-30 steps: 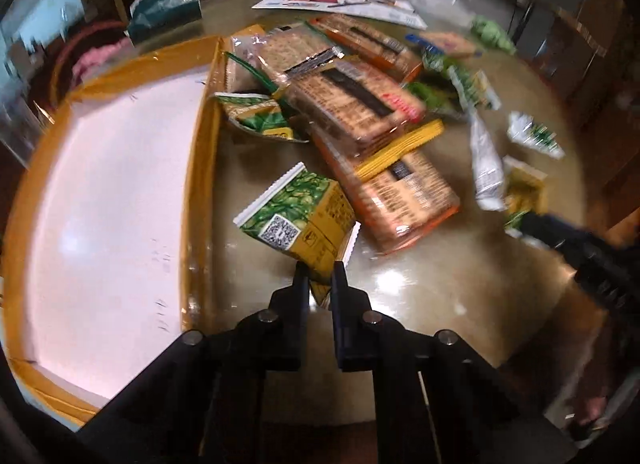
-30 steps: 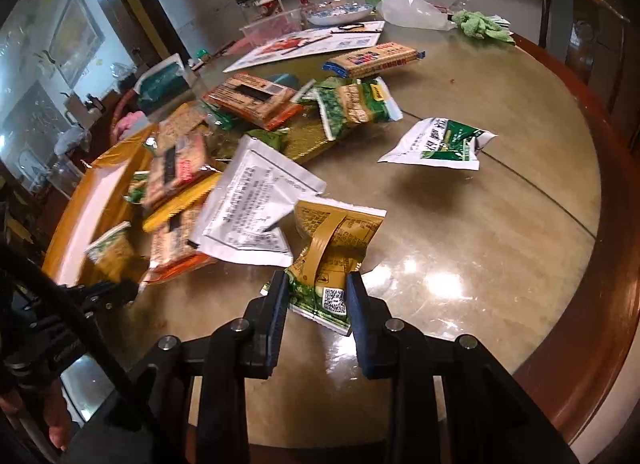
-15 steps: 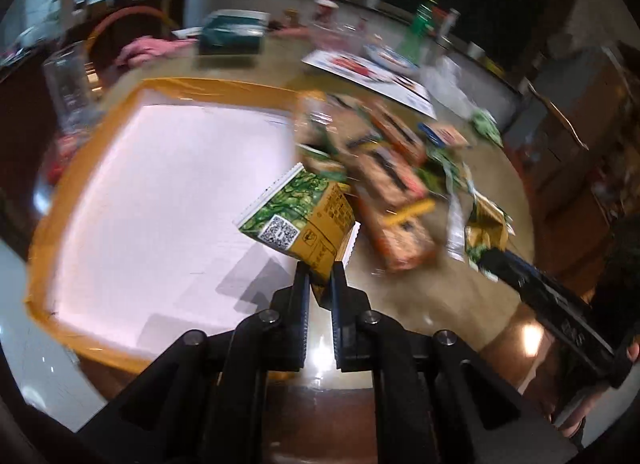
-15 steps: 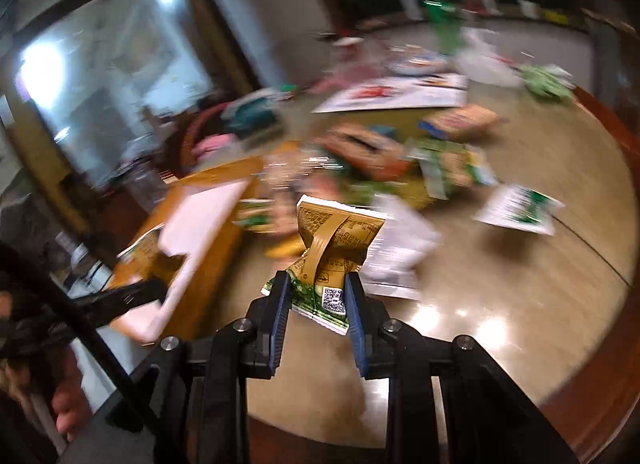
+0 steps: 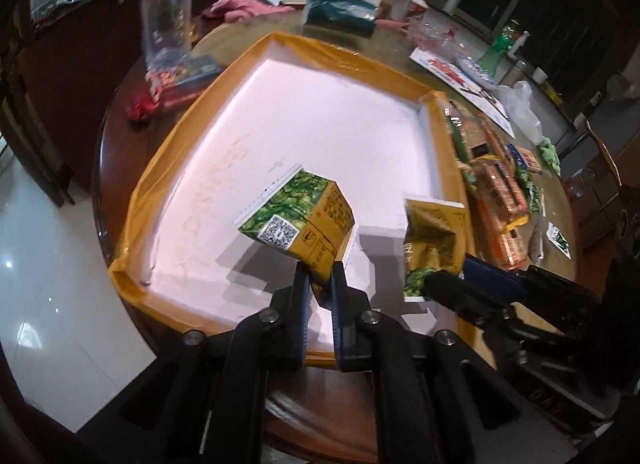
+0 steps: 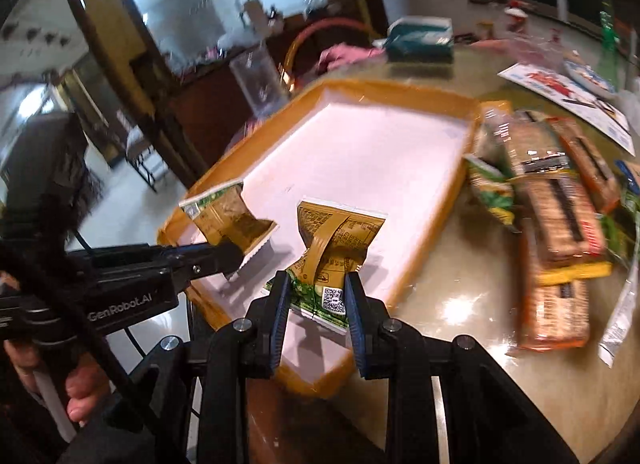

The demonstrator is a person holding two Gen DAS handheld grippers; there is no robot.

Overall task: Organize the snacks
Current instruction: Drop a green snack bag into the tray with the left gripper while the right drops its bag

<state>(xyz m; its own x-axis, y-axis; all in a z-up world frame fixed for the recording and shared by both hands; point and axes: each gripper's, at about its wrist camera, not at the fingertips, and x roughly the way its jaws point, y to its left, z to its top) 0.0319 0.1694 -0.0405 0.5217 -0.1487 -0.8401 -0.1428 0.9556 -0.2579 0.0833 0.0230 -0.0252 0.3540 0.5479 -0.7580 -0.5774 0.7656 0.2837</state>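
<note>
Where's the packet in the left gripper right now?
In the left wrist view, the green-and-yellow packet is held in the left gripper above the white tray, near its front edge, left of the right gripper's packet.

Pretty dim room on my feeds. The white tray floor [image 5: 320, 132] is the brightest thing and looks washed out pinkish, with hard-edged shadows under the held packets. My right view is smeary with motion blur, worst at the upper left where a window blows out. Glare spots sit on the glossy table [image 6: 460, 304]. Heavy fisheye bending, corners black.
</note>
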